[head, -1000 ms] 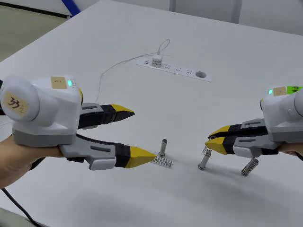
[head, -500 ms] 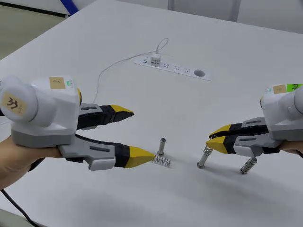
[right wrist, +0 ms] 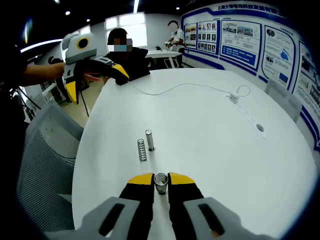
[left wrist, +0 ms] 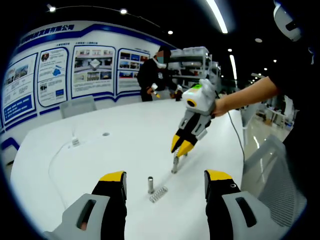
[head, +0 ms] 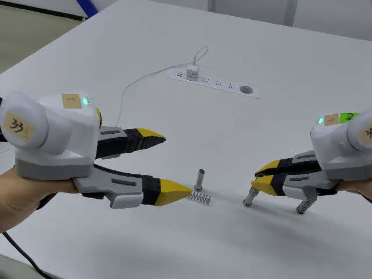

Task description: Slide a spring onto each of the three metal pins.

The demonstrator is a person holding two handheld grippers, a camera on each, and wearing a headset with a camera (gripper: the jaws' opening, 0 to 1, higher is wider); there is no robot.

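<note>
Right gripper (head: 260,178) is pinching the top of a spring-covered pin (head: 250,196), which is leaning on the white table (head: 244,133). A second sprung pin (head: 304,204) is sitting tilted just to its right. Left gripper (head: 176,164) is hovering with its jaws spread wide, left of the loose spring (head: 199,199), which is lying just near of the bare upright pin (head: 200,179).

Left claw (head: 174,164) gapes wide, hand-held at the left; right claw (head: 257,179) is pinched narrowly on a spring (right wrist: 160,182).
</note>
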